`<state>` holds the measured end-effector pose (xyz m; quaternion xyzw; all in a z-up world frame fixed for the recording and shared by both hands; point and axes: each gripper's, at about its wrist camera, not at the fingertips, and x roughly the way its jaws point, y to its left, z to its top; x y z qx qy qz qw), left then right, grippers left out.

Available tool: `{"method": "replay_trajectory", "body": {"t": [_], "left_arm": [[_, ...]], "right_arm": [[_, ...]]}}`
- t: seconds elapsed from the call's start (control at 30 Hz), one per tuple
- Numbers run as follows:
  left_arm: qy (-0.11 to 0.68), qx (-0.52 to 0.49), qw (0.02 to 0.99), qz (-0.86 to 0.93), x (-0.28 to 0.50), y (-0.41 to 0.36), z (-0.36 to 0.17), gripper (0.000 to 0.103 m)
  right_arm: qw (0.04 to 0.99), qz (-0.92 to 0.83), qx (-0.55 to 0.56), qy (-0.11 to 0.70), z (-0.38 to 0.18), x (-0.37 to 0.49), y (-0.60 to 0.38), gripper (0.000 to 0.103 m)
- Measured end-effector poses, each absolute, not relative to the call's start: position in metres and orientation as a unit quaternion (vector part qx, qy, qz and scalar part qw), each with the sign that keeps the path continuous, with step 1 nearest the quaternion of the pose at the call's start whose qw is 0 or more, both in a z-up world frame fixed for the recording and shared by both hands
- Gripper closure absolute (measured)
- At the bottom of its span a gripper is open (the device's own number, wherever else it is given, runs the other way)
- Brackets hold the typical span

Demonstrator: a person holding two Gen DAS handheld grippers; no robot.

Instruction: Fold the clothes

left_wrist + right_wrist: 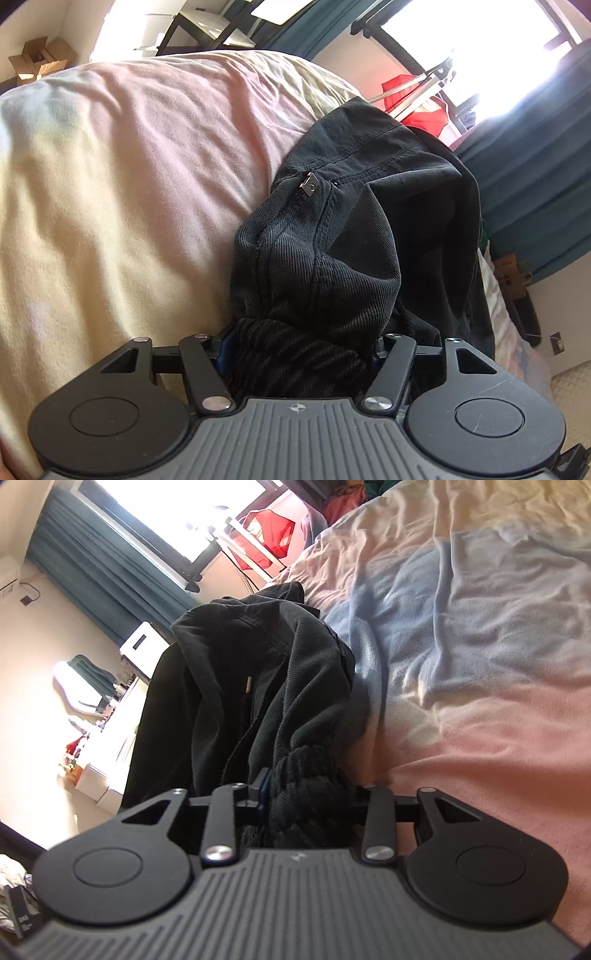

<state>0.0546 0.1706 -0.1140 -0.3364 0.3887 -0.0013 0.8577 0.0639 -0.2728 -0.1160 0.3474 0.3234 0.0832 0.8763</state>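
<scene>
Left wrist view. A bunch of black corduroy trousers (332,229) is seen pinched between the fingers of the left gripper (301,347), so the gripper is clenched on the cloth. The fabric fills the gap between the fingers and rises straight ahead of the gripper, draped toward its right. A metal hook clasp (309,183) is noted on the waistband, ahead and above the fingers. To the gripper's left and ahead, the bed (129,177) is covered by a pale pink and cream sheet. Teal curtains (535,177) and a red garment (424,110) are seen far ahead to the right.

Right wrist view. The right gripper (306,794) is likewise closed on a wad of the trousers (258,672), gripped between its fingers. The rest of the garment stands ahead of the gripper and hangs off to its left, past the bed edge. The sheet (461,646) is spread to the gripper's right. Curtains (96,565) and the red garment (273,535) lie far ahead, left of centre.
</scene>
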Motion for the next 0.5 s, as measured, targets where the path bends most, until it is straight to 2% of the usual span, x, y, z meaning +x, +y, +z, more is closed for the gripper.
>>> {"method": "replay_trajectory", "body": {"t": [0.1, 0.27, 0.5], "left_arm": [[0.372, -0.326, 0.869, -0.007, 0.05, 0.169, -0.103, 0.054], [0.322, -0.327, 0.888, -0.021, 0.054, 0.178, -0.067, 0.065], [0.285, -0.288, 0.914, -0.031, 0.108, 0.212, 0.001, 0.072]], "right_arm": [[0.883, 0.069, 0.324, 0.333, -0.115, 0.059, -0.27, 0.08], [0.856, 0.088, 0.397, 0.319, -0.109, 0.043, -0.274, 0.081], [0.786, 0.153, 0.502, 0.327, -0.116, 0.031, -0.229, 0.081]]}}
